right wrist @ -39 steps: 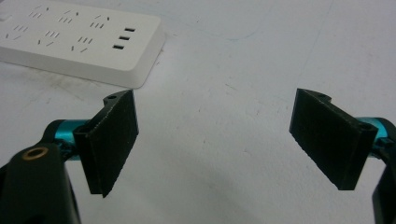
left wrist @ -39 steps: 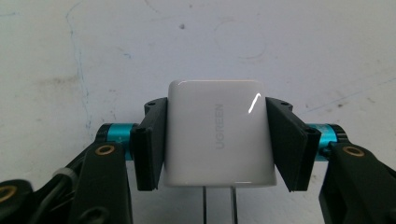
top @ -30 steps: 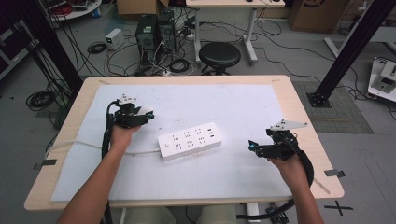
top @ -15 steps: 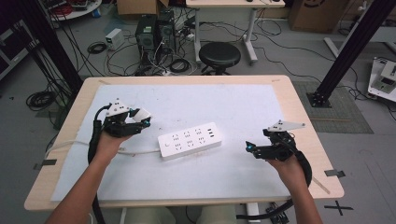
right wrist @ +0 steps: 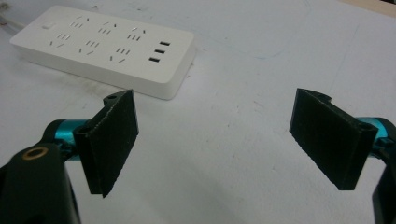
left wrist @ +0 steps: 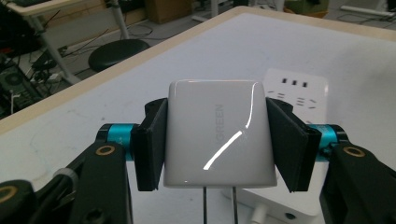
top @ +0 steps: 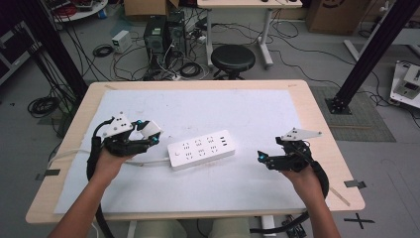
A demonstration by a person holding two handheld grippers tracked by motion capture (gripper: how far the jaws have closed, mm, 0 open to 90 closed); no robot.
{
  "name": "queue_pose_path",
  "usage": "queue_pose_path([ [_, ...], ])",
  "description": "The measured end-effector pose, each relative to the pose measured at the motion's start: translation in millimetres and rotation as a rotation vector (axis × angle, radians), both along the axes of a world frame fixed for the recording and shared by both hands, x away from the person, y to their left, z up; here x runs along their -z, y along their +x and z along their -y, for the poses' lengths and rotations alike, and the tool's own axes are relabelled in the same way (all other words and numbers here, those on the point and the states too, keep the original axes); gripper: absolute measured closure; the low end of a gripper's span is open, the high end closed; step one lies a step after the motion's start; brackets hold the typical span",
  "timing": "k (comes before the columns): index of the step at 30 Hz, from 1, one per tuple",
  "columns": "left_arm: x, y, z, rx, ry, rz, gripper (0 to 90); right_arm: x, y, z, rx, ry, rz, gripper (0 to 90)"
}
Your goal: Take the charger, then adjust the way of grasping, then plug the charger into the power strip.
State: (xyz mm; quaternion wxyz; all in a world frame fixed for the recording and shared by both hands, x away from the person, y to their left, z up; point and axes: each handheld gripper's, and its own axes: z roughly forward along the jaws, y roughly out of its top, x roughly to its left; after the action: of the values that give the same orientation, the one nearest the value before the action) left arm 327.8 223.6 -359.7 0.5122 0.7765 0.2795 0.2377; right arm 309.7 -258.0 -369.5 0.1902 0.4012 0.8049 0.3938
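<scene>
On the left side of the table, the left gripper [top: 148, 135] clamps a white charger [left wrist: 219, 133], prongs down, beside the power strip [top: 200, 148]. I judge plugging-in comes next, needing prongs aligned over a socket. Right gripper [right wrist: 215, 140] waits with jaws wide apart, empty
</scene>
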Motion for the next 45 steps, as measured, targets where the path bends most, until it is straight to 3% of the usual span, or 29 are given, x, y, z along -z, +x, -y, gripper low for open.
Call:
queue_pose_path([
  [6,-6.0,-24.5,1.8,0.047,0.025,0.019,42.6,-2.0,-6.7,-6.3,-0.014,0.005,0.009,15.8],
  [11,-6.8,-35.3,6.7,0.083,0.021,0.021,42.6,-2.0,-9.3,-14.3,-0.046,-0.003,0.015,15.8],
  [22,-5.1,-39.1,16.8,0.124,0.042,0.019,42.6,-8.3,-7.6,-24.6,-0.089,0.008,0.002,15.8],
  [29,-3.9,-39.2,22.7,0.162,0.061,0.022,42.6,-8.4,-0.7,-33.0,-0.105,0.009,-0.046,15.7],
  [34,-2.0,-36.9,29.1,0.188,0.065,0.024,42.6,-9.2,4.4,-37.2,-0.131,0.037,-0.095,15.7],
  [41,-1.1,-33.1,39.2,0.225,0.065,0.025,42.6,-9.7,6.0,-38.8,-0.140,0.042,-0.084,15.7],
  [45,-0.3,-33.3,44.5,0.246,0.068,0.022,42.6,-9.6,5.9,-42.5,-0.154,0.048,-0.099,15.8],
])
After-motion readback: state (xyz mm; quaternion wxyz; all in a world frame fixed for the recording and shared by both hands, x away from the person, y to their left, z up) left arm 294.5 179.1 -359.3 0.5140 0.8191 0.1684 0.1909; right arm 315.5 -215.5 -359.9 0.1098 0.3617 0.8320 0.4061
